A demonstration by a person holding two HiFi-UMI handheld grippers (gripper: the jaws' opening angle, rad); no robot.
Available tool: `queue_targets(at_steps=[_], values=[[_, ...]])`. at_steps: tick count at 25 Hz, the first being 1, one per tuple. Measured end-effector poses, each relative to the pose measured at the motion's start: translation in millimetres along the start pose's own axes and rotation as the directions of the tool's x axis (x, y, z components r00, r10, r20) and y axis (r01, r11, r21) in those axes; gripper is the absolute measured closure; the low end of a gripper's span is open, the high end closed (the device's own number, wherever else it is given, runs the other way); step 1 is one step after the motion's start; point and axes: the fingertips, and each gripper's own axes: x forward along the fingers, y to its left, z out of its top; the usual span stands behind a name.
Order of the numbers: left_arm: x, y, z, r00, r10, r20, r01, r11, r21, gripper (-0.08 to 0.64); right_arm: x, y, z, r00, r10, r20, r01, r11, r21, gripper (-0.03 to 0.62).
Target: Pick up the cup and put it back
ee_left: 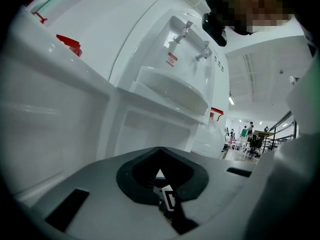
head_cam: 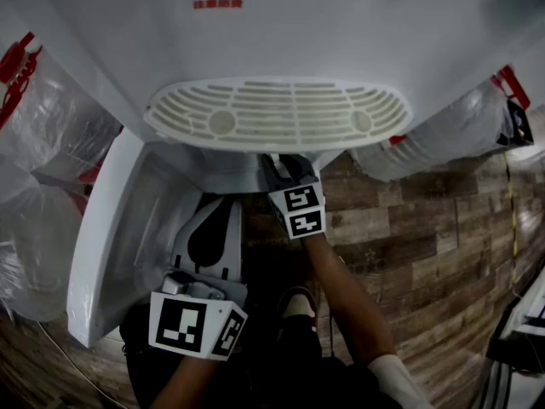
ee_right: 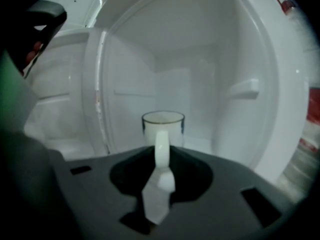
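A white cup with a dark rim stands upright on the floor of the dispenser's lower cabinet, its handle turned toward the camera. My right gripper reaches into the cabinet, and the handle sits between its jaws, which are closed on it. From the head view the right gripper disappears under the drip tray and the cup is hidden. My left gripper hangs beside the open cabinet door with its fingertips together and nothing seen between them.
The white water dispenser towers ahead, its slotted drip tray jutting over the cabinet opening. Bagged water bottles stand on both sides. The floor is wood-patterned. The person's shoe is below the right arm.
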Motion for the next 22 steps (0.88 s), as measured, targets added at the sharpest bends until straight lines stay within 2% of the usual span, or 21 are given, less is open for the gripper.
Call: queue_targets(at_steps=[6, 22], values=[[1.2, 3.0, -1.3, 1.0, 0.001, -0.002, -0.001, 1.0, -0.013, 0.554, 2.8, -0.2, 1.5, 1.0, -0.004, 0.009, 0.004, 1.0, -0.015, 0.508], [2.1, 6.3, -3.5, 1.0, 0.005, -0.008, -0.005, 1.0, -0.024, 0.554, -11.5, 3.2, -1.8, 1.0, -0.018, 0.017, 0.018, 1.0, -0.001, 0.518]])
